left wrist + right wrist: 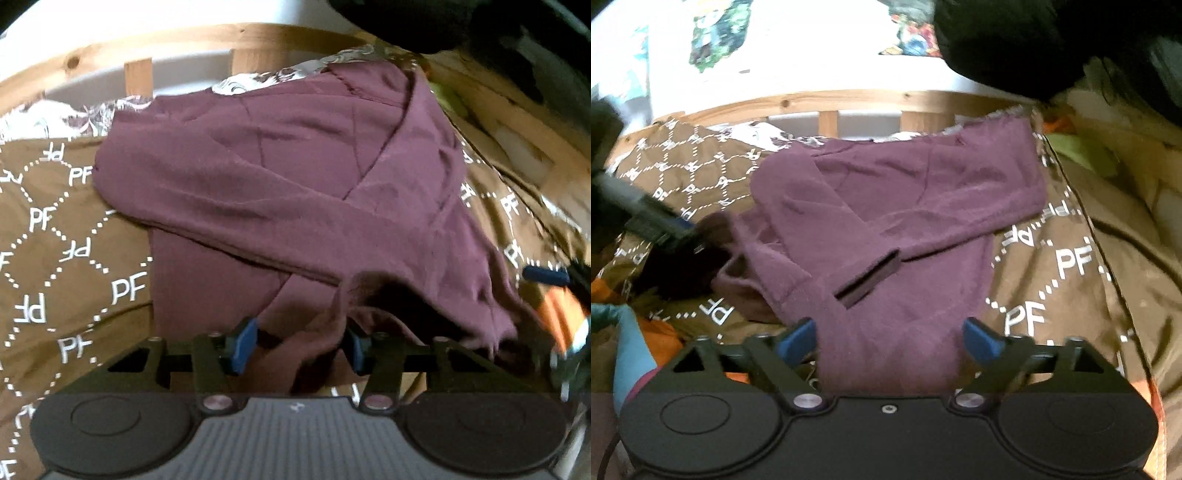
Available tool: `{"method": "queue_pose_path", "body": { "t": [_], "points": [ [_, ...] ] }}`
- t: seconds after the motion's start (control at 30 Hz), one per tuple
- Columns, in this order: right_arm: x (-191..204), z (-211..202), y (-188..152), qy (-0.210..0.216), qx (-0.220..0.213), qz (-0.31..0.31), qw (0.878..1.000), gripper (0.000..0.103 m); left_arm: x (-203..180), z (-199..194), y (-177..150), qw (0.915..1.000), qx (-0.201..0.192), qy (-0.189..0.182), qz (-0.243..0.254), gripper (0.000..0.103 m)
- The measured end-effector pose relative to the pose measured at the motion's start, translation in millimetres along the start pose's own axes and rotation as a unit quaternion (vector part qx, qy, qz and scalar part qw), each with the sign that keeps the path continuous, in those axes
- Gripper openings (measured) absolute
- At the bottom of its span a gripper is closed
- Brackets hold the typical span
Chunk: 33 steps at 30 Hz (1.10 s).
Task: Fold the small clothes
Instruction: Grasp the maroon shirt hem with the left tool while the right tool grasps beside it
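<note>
The maroon garment (886, 206) lies partly folded across the frame centre on a brown printed blanket (1045, 288). It is soft, light and limp; hems offer the best hold. The left gripper (301, 347) and right gripper (888, 339) both stand open with fabric between the fingers. Motion blur hides the garment's near edge.

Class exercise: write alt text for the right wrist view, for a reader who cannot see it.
A maroon garment lies partly folded on a brown bedspread printed with white PF letters. The right claw, jaws apart, straddles the garment's near end. At left, the left claw meets its edge; a wooden bed rail runs behind.
</note>
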State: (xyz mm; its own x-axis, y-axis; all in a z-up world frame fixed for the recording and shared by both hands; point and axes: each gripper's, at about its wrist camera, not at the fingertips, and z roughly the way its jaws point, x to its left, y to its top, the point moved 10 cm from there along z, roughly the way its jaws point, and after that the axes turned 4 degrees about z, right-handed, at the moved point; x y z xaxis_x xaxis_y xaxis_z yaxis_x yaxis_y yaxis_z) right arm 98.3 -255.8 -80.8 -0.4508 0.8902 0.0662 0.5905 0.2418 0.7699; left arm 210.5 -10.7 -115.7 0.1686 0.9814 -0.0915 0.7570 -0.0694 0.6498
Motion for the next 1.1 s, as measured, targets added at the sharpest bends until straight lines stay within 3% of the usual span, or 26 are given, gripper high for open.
{"method": "queue_pose_path", "body": {
  "t": [0.23, 0.37, 0.43, 0.53, 0.6, 0.67, 0.83, 0.97, 1.1],
  "points": [
    [36, 7, -16, -0.006, 0.018, -0.120, 0.993, 0.101, -3, 8, 2, 0.9999, 0.000, 0.008, 0.015, 0.055],
    [45, 18, -29, -0.054, 0.031, -0.213, 0.975, 0.094, -8, 4, 0, 0.9998, -0.003, 0.008, 0.019, 0.056],
    [42, 19, -27, -0.081, 0.020, -0.232, 0.969, 0.089, -8, 2, -3, 0.9998, -0.003, 0.009, 0.019, 0.063],
    [32, 12, -16, -0.096, -0.010, -0.208, 0.973, 0.064, -8, -7, -12, 0.9997, -0.008, 0.009, 0.023, 0.074],
    [27, 6, -7, -0.092, -0.029, -0.185, 0.978, 0.032, -10, -14, -21, 0.9995, -0.010, 0.002, 0.029, 0.078],
    [24, 1, -1, -0.084, -0.044, -0.158, 0.983, 0.021, -13, -19, -32, 0.9990, -0.005, -0.003, 0.043, 0.080],
    [18, -5, 8, -0.070, -0.057, -0.106, 0.990, 0.020, -20, -13, -61, 0.9942, 0.029, 0.039, 0.096, 0.082],
    [15, -4, 9, -0.077, -0.053, -0.098, 0.991, 0.020, -21, -5, -74, 0.9828, 0.044, 0.095, 0.152, 0.083],
    [15, -4, 7, -0.088, -0.051, -0.104, 0.989, 0.023, -17, -9, -71, 0.9873, 0.041, 0.087, 0.127, 0.074]
  ]
}}
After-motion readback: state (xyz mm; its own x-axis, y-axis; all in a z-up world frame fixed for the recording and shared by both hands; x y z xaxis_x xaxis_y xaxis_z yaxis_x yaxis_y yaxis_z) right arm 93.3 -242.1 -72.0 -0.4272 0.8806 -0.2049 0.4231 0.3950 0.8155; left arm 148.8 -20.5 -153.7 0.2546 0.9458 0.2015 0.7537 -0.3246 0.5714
